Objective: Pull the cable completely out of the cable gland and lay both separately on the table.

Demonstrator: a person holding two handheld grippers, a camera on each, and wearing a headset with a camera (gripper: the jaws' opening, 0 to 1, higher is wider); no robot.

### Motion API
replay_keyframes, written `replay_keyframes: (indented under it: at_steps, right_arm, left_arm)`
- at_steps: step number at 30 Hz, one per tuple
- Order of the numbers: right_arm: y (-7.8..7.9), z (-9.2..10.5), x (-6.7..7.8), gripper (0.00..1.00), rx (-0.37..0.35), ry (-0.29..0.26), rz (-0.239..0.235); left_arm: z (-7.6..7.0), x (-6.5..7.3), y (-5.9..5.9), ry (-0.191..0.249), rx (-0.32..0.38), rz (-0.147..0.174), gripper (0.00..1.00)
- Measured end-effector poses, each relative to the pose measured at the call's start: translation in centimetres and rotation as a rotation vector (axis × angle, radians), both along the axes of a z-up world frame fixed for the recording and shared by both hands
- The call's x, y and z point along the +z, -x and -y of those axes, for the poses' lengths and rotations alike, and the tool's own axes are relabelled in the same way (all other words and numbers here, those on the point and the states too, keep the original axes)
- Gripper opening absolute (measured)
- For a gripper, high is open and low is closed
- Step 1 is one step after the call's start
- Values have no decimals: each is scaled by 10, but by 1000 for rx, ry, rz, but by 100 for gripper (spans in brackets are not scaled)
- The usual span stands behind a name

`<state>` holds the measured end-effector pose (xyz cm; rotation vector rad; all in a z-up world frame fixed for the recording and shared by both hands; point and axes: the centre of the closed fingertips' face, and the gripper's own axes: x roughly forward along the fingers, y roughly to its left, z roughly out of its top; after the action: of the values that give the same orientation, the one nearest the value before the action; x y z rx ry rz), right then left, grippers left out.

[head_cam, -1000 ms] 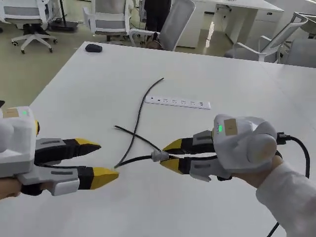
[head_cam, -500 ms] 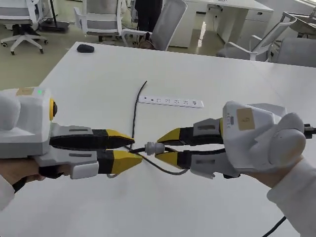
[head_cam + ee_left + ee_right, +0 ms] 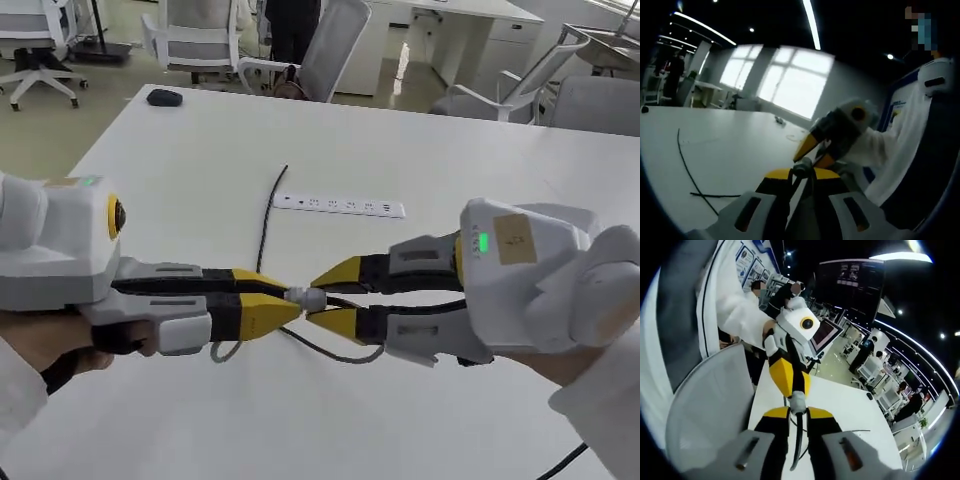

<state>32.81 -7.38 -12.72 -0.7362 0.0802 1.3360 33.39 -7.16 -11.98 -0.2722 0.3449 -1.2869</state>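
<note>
Now left gripper (image 3: 288,298) clamped on cable (image 3: 264,220) beside cable gland (image 3: 304,296); right gripper (image 3: 318,300) grips gland, above table (image 3: 450,150).

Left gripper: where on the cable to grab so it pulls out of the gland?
On the cable just where it leaves the cable gland, coming from the side opposite the right gripper, which seems to hold the gland. The gland is held level, so a grip in line with it likely gives a straight pull.
</note>
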Motion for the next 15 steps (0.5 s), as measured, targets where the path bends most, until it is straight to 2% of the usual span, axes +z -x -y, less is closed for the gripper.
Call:
replay_keyframes:
  at_steps: [3,5,7,9,11,15]
  right_arm:
    - [3,-1,6,11,15,-18,10]
    - [7,-3,13,11,41,-63,3]
    - [10,-2,19,10,63,-87,14]
    - [12,-1,22,10,82,-93,33]
    - [15,-1,25,10,113,-98,63]
    - [20,-4,31,10,156,-122,85]
  left_arm:
    - [-2,6,2,9,-15,20,17]
    - [-3,13,5,44,-38,34,16]
    - [-3,21,8,81,-60,87,16]
    - [-4,23,11,91,-72,107,16]
    - [-2,26,14,88,-95,158,16]
    - [4,30,19,92,-139,165,17]
